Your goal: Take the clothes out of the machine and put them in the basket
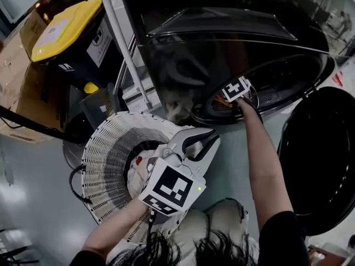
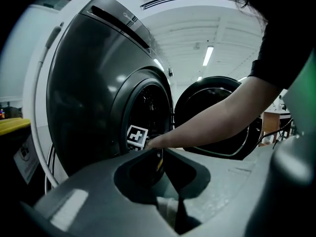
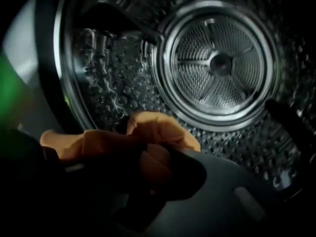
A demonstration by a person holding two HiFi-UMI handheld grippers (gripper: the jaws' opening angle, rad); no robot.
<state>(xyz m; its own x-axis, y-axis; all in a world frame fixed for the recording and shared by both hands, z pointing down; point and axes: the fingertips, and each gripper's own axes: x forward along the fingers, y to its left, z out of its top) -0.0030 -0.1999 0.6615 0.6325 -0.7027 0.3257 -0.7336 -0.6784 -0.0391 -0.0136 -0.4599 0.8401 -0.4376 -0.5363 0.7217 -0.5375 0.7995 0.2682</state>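
My right gripper [image 3: 148, 157] reaches into the washing machine's steel drum [image 3: 219, 63] and is shut on an orange garment [image 3: 153, 130] lying at the drum's bottom. In the head view only its marker cube [image 1: 236, 88] shows at the machine's mouth, and its jaws are hidden inside. My left gripper [image 1: 208, 140] hangs shut over the white slatted basket [image 1: 108, 143], with nothing in it that I can see. Pale clothes [image 1: 137, 173] lie in the basket. The left gripper [image 2: 165, 154] points at the machine, where the right arm [image 2: 212, 127] reaches in.
The machine's round black door [image 1: 321, 159] stands swung open at the right. A dark bin with a yellow lid [image 1: 66, 29] stands left of the machine. Cardboard lies on the floor at the far left. A black cable runs beside the basket.
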